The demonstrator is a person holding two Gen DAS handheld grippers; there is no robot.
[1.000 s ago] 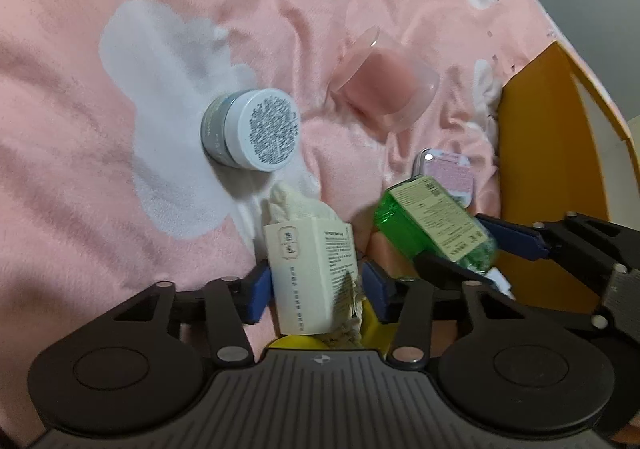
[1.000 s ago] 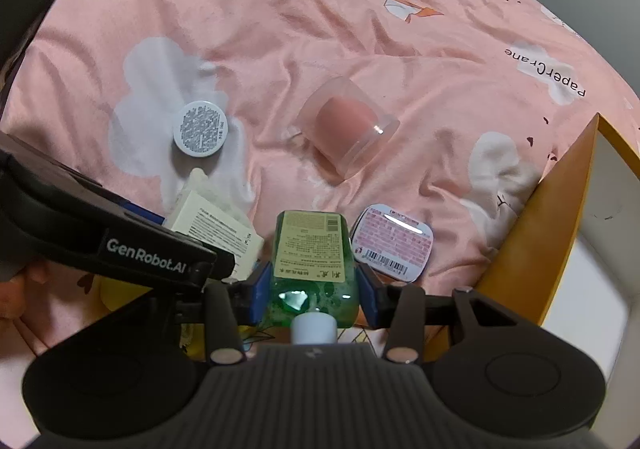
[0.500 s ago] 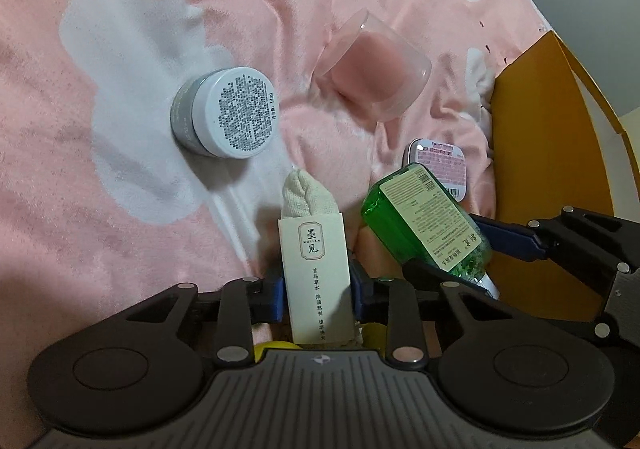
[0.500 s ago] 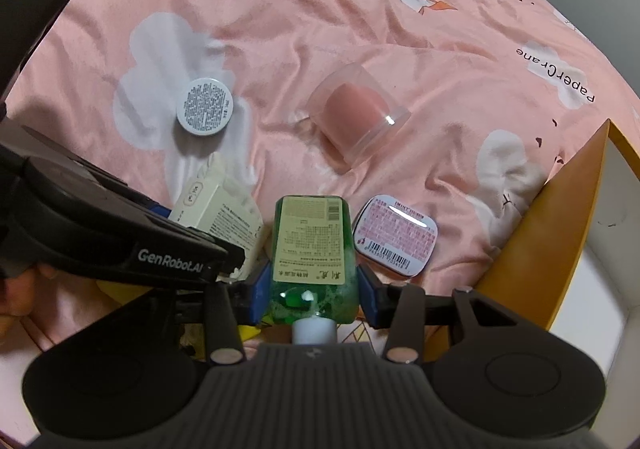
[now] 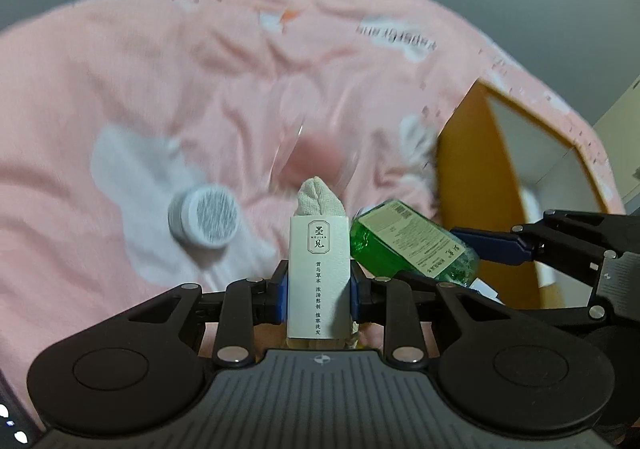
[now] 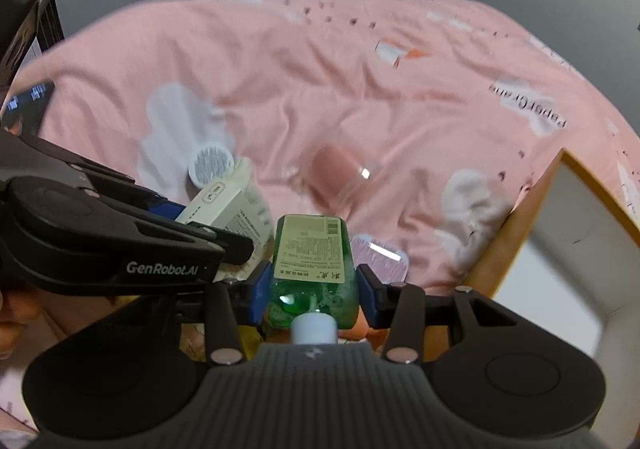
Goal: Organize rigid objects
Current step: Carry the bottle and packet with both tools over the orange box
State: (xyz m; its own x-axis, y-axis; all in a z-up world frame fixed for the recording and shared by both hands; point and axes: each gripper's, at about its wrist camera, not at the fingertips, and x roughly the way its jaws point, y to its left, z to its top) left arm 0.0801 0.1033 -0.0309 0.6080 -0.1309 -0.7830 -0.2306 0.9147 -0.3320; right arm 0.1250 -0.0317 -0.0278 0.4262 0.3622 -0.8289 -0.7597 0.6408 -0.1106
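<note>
My left gripper [image 5: 319, 291] is shut on a white paper-sleeved pack [image 5: 319, 273] with a cloth top, held upright above the pink bedspread. My right gripper [image 6: 312, 287] is shut on a green bottle [image 6: 310, 261] with a white cap, held beside the left one; the bottle also shows in the left wrist view [image 5: 412, 245]. A round white jar [image 5: 204, 221] lies on the bed to the left. A clear pink container [image 6: 340, 173] lies further back, blurred. A flat pink tin [image 6: 380, 255] lies just right of the bottle.
An orange-edged box [image 6: 532, 225] with a white inside stands open at the right on the bed, also in the left wrist view [image 5: 476, 185]. The pink bedspread [image 6: 320, 81] stretches back to a grey wall. A dark object [image 6: 28, 29] is at the far left.
Both grippers have lifted and tilted upward with their objects, so the bed looks further away and blurred. The left gripper closed fully on the white pack and turned it upright.
</note>
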